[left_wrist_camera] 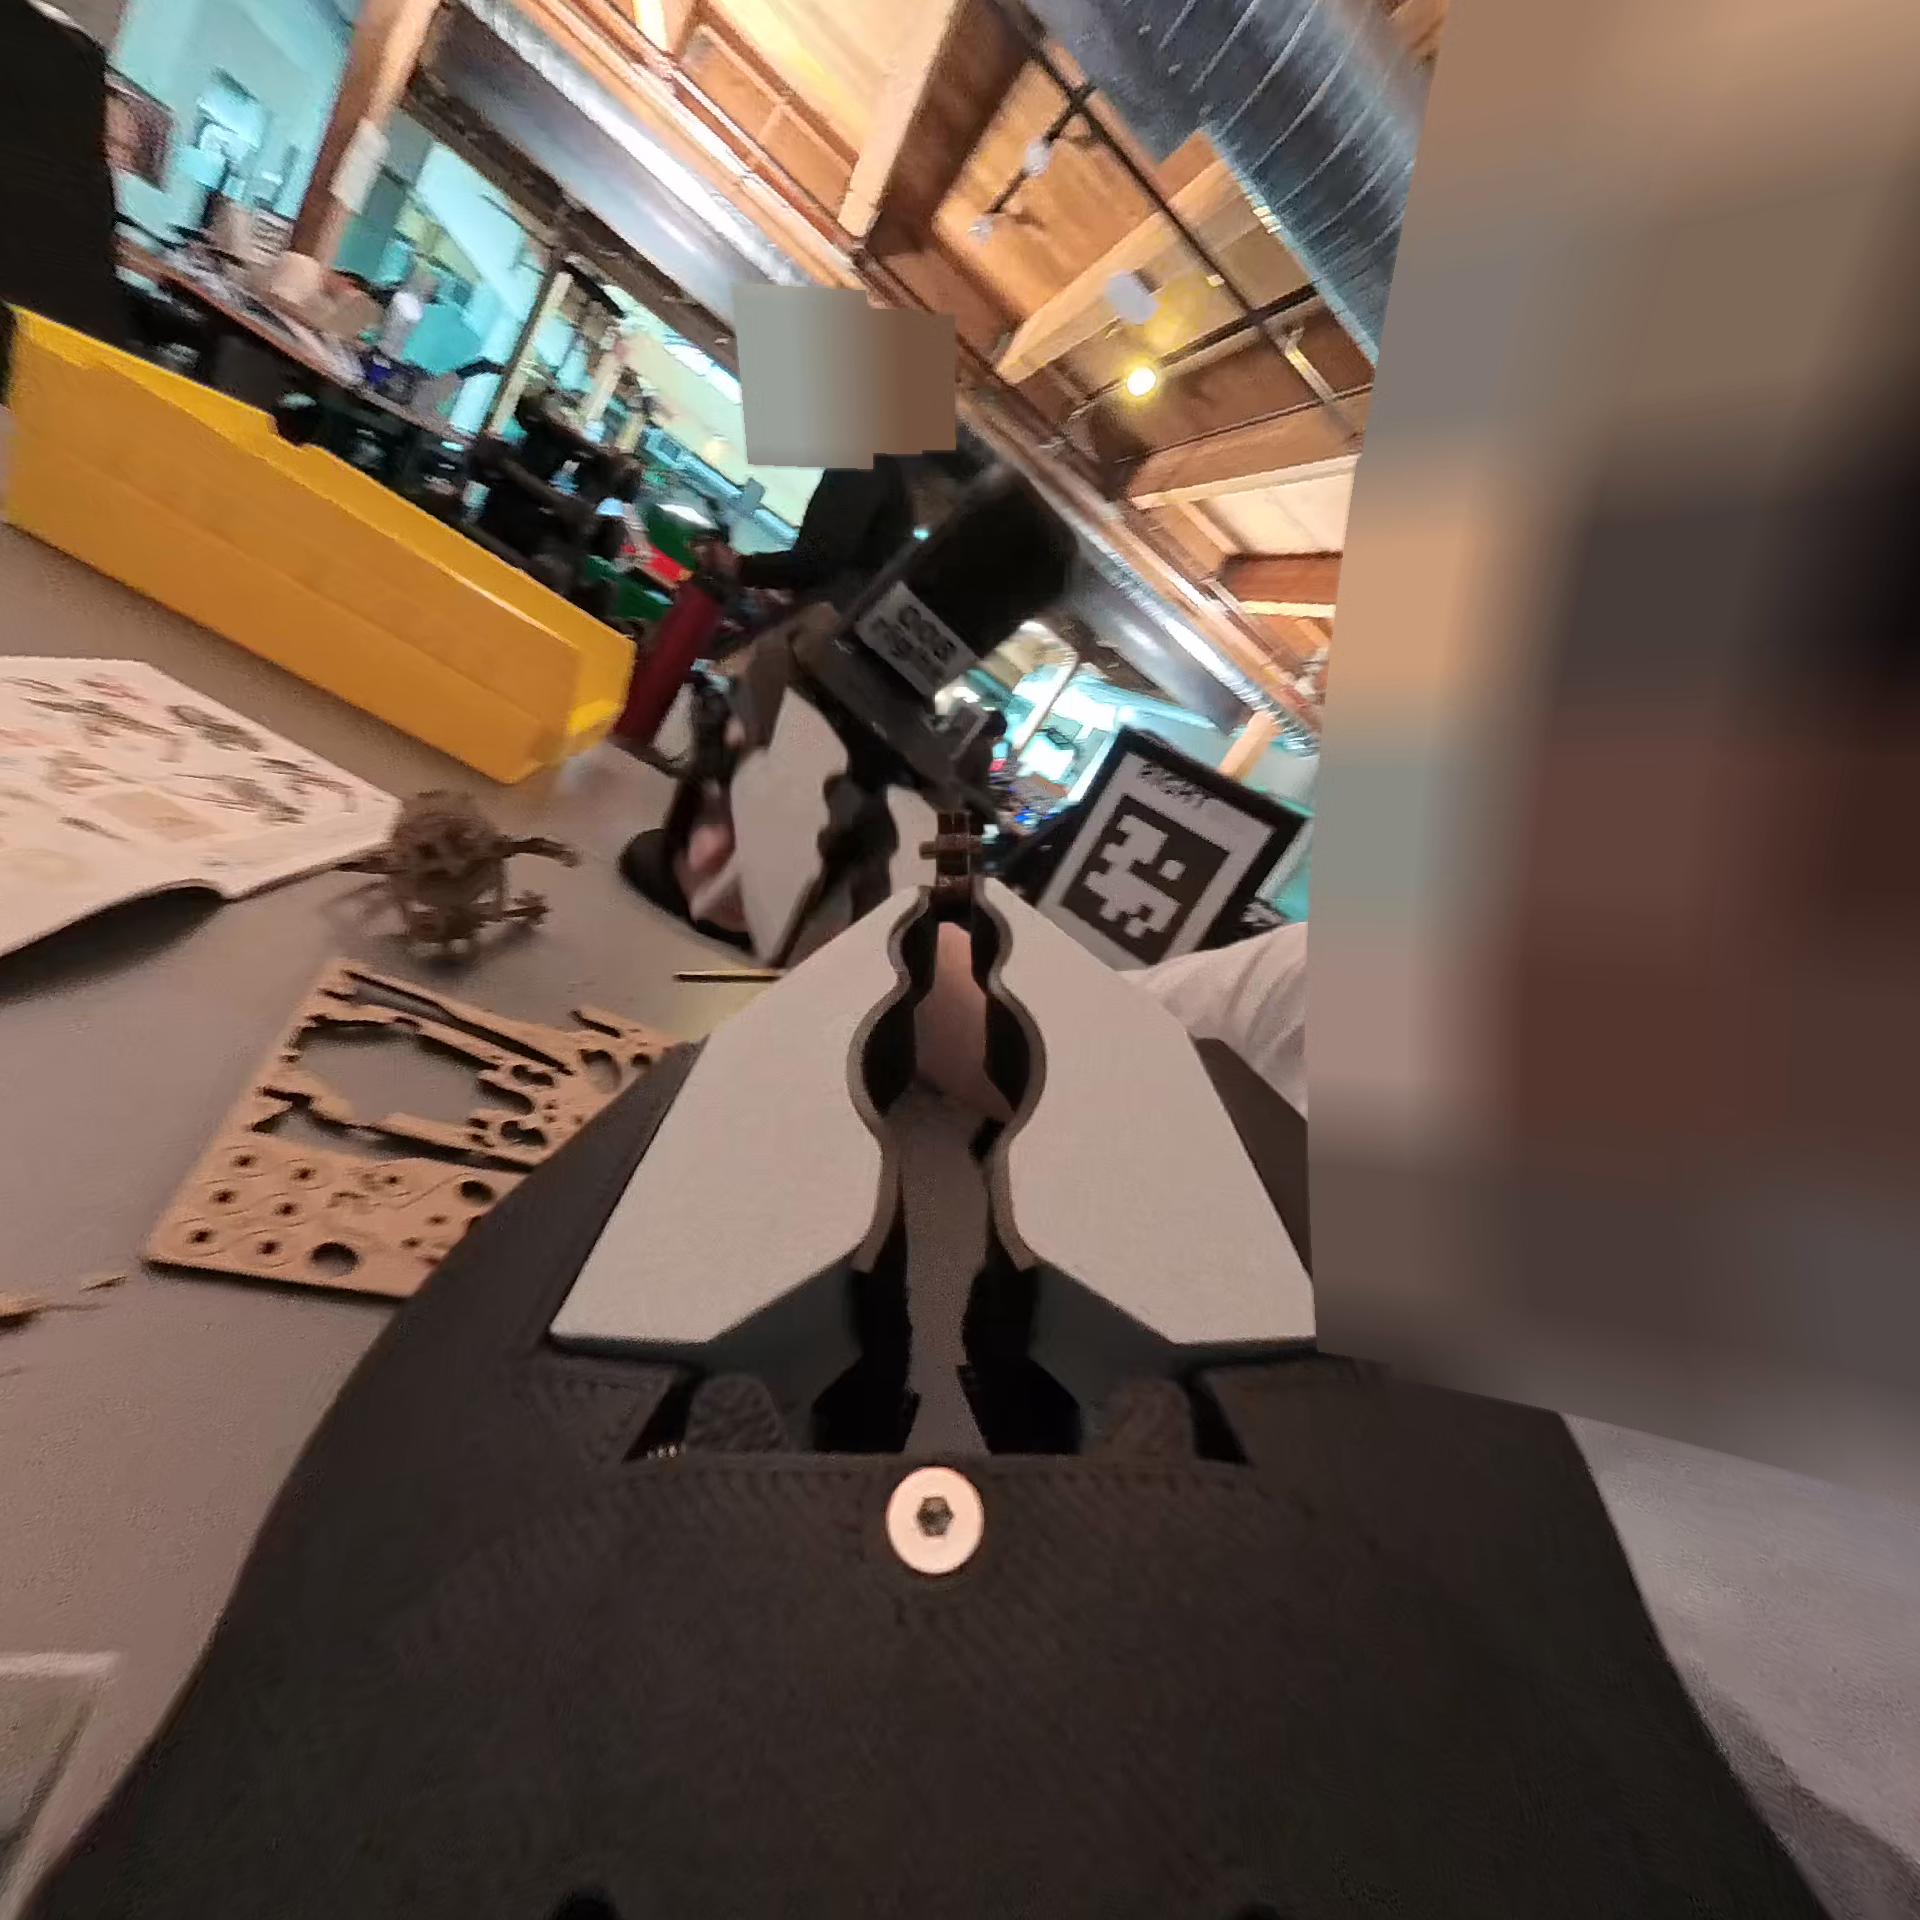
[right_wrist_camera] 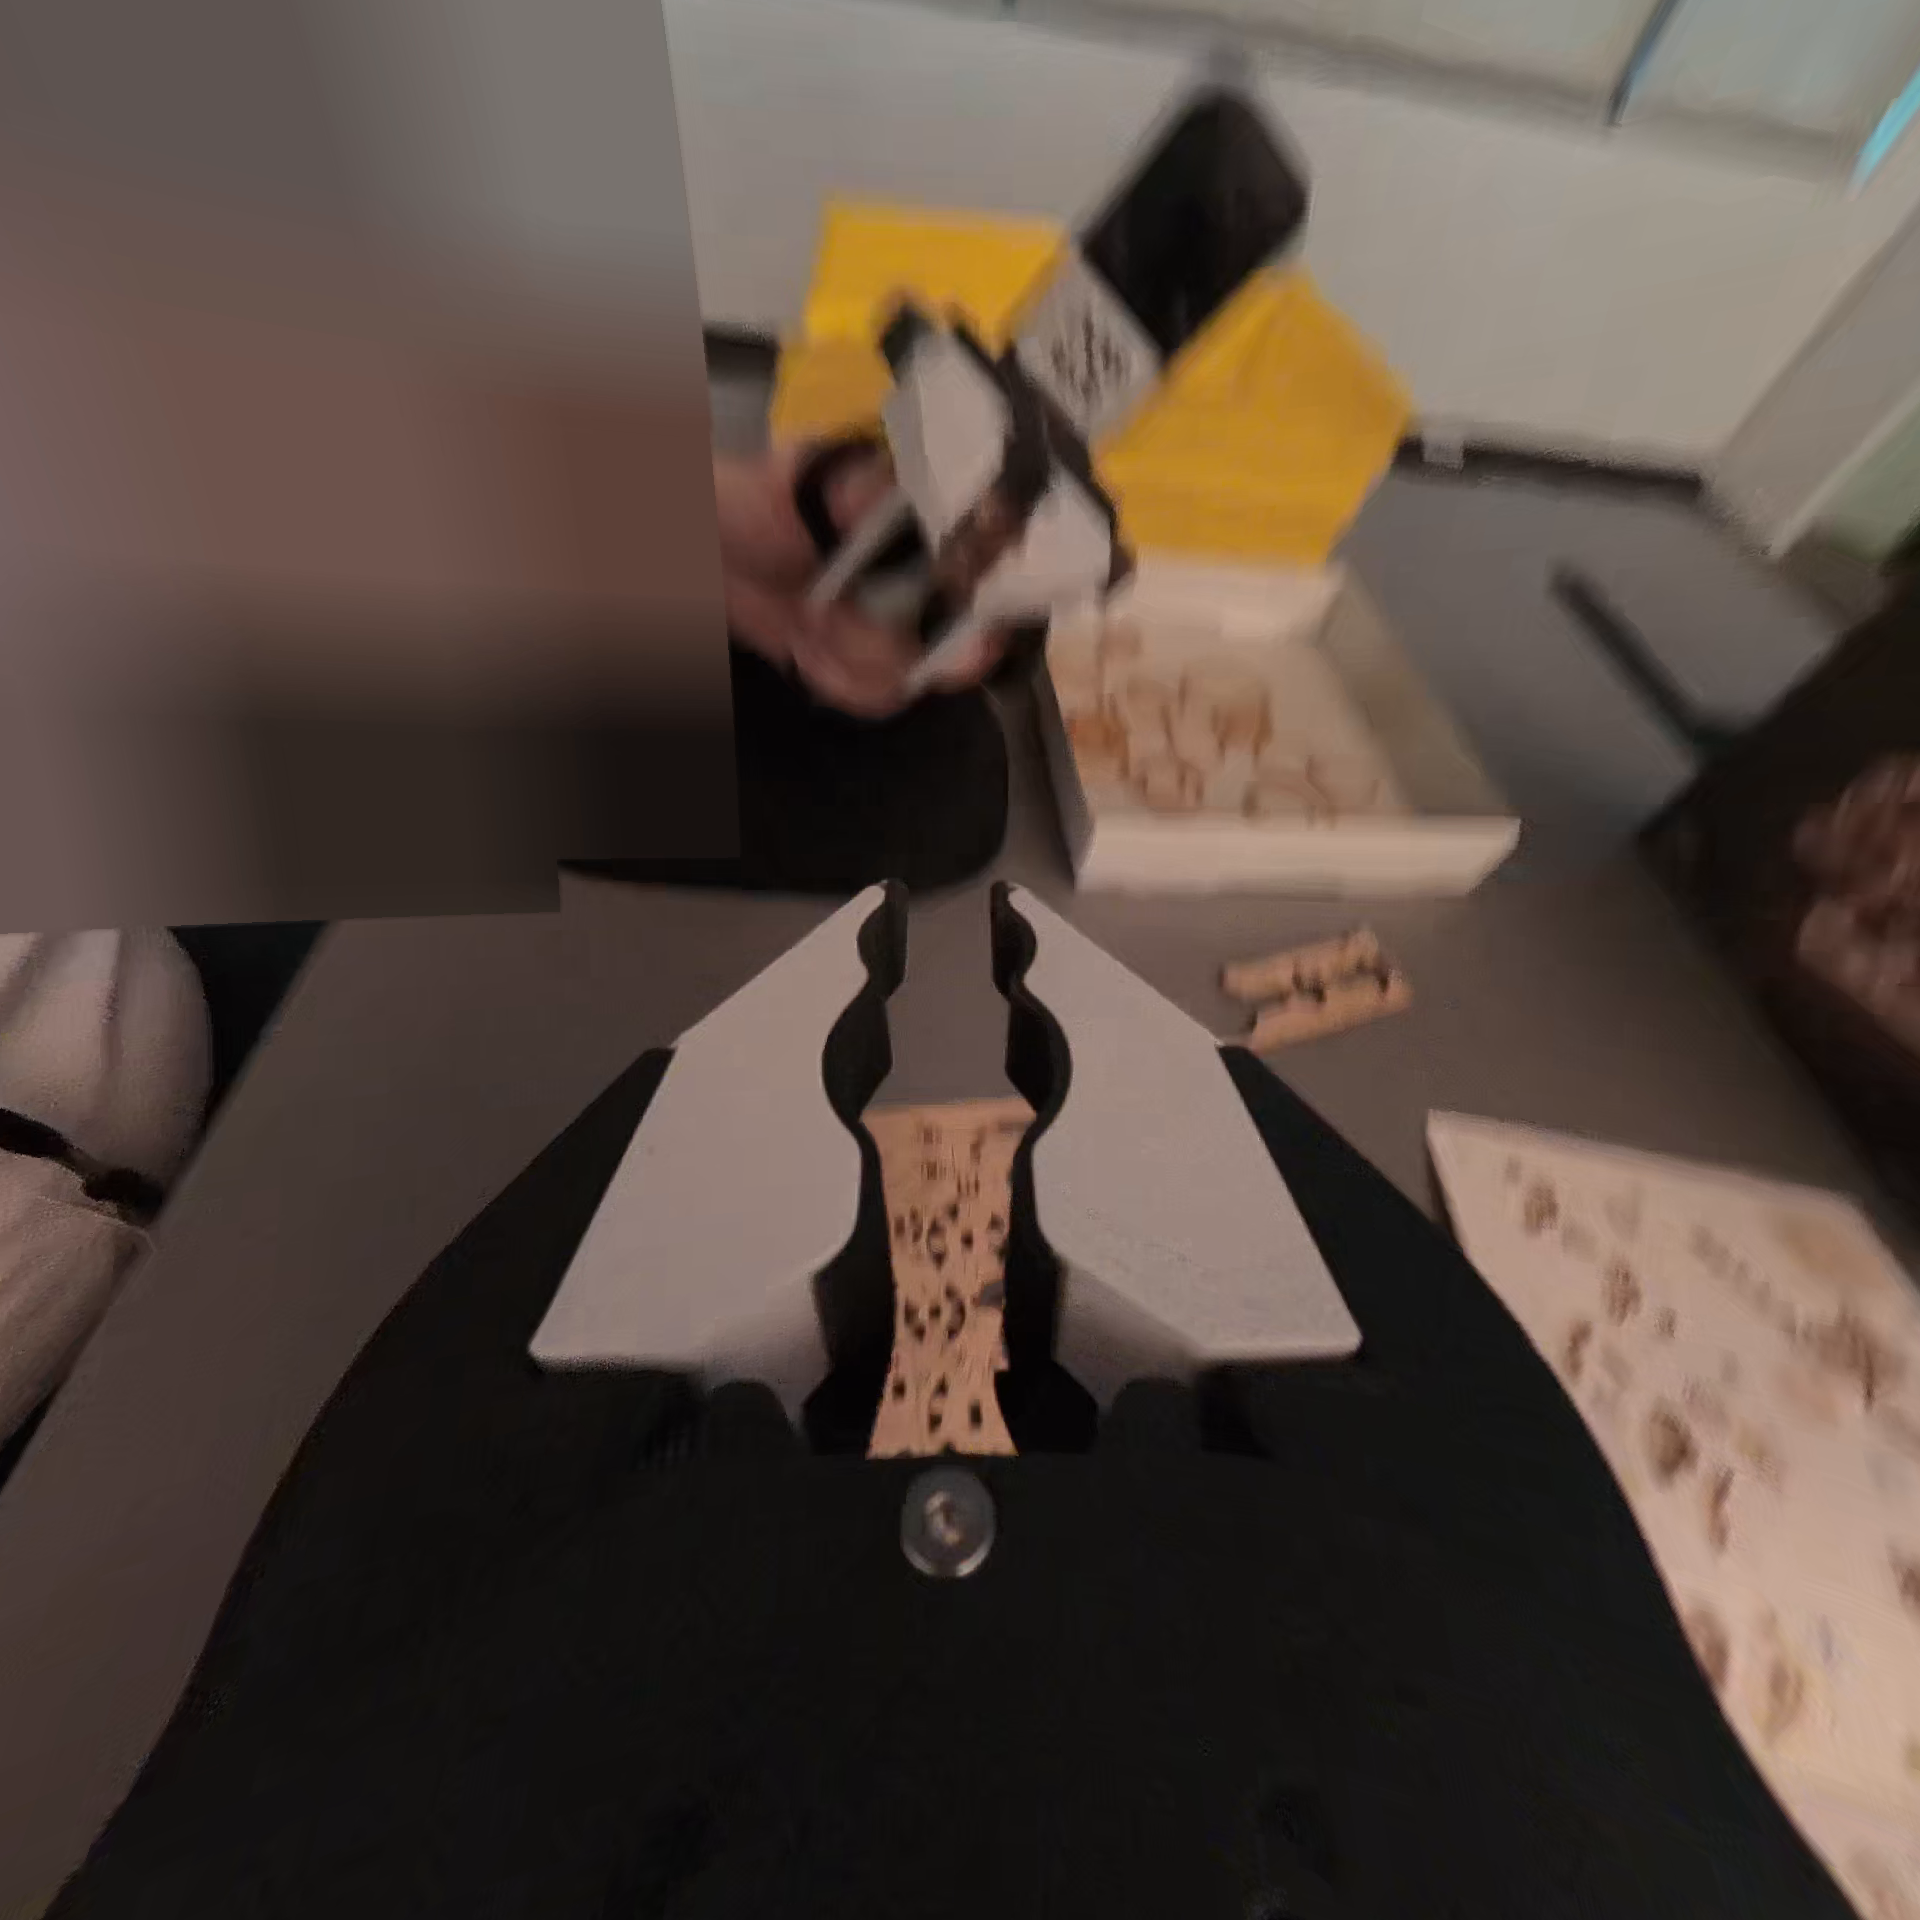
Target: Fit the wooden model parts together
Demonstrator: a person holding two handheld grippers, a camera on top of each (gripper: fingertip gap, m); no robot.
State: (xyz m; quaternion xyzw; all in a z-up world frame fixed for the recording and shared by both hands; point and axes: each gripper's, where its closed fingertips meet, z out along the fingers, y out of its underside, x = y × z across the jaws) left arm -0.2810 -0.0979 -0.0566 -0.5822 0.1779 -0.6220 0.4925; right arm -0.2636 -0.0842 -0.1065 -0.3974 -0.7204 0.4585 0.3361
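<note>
**Left tongs grip a small wooden part; right tongs are apart**

The left gripper is clamped at its tips on a small dark wooden part, held above the table. To its left lie a punched-out wooden sheet, the half-built wooden model and the instruction sheet. The right gripper has its fingers apart and empty, above another wooden sheet; beyond it to the right stands a white box of parts.

**Colours and patterns on the grey desk**

The long plastic bin is bright yellow. The flat punched-out wooden sheet is tan, riddled with round holes. The open paper instruction booklet is white with small brown figures. The square marker card is black-and-white blocks.
</note>
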